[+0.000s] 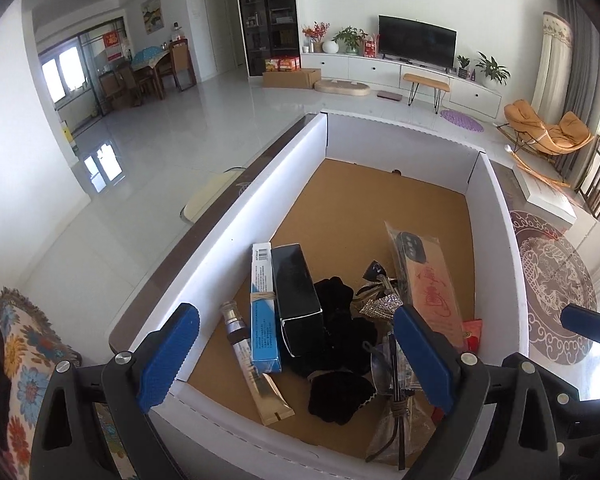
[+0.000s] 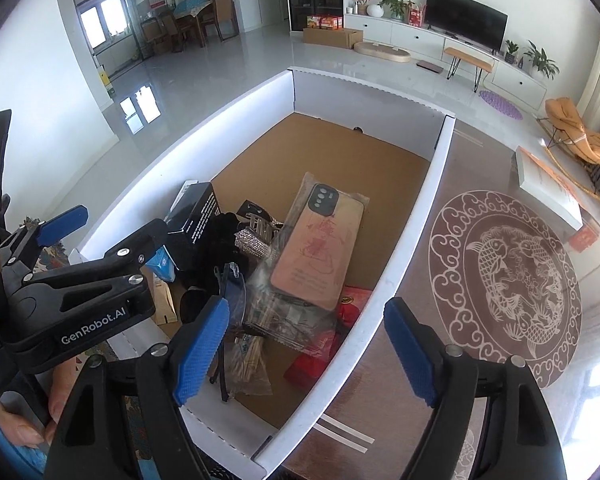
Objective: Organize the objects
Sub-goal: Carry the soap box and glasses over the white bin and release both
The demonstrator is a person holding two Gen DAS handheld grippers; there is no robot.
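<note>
A white cardboard box (image 1: 236,216) with a brown floor holds several items at its near end: a blue-and-white carton (image 1: 264,312), a black carton (image 1: 298,300), a gold tube (image 1: 256,376), black velvet cloth (image 1: 340,356), a rhinestone clip (image 1: 380,306), a bagged phone case (image 1: 428,276), glasses (image 1: 392,364) and a red packet (image 1: 472,332). My left gripper (image 1: 296,356) is open and empty above the box's near end. My right gripper (image 2: 306,348) is open and empty over the box's right wall (image 2: 412,240); the phone case (image 2: 320,248) lies ahead of it.
The box stands on a brown table with a round fish pattern (image 2: 504,276). A white book (image 2: 548,184) lies at the table's far right. The left gripper's body (image 2: 72,280) crosses the right wrist view at left. The box's far half shows bare brown floor (image 1: 392,200).
</note>
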